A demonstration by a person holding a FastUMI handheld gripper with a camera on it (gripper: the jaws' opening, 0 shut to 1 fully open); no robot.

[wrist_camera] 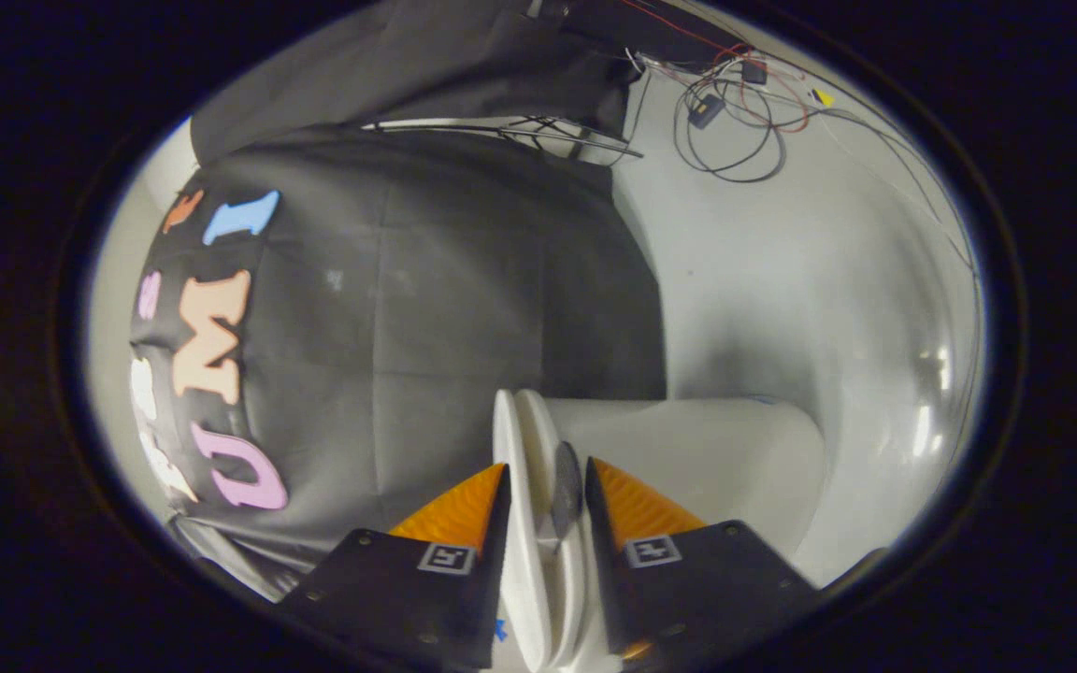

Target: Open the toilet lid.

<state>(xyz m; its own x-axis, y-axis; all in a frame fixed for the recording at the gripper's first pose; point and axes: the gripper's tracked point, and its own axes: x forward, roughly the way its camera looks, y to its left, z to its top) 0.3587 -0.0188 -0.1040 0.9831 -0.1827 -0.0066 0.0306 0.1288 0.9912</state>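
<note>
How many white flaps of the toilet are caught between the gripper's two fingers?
2: the toilet lid and the toilet seat, edge-on, side by side, rising between the fingers of the gripper. Whether both fingers press on them, I cannot tell.

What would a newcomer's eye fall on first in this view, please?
First, the white toilet lid, seen edge-on between the fingers of the gripper, which look closed on it. Beyond them, the white toilet body sits beside the black cloth wall, with tangled cables on the floor further off.
</note>
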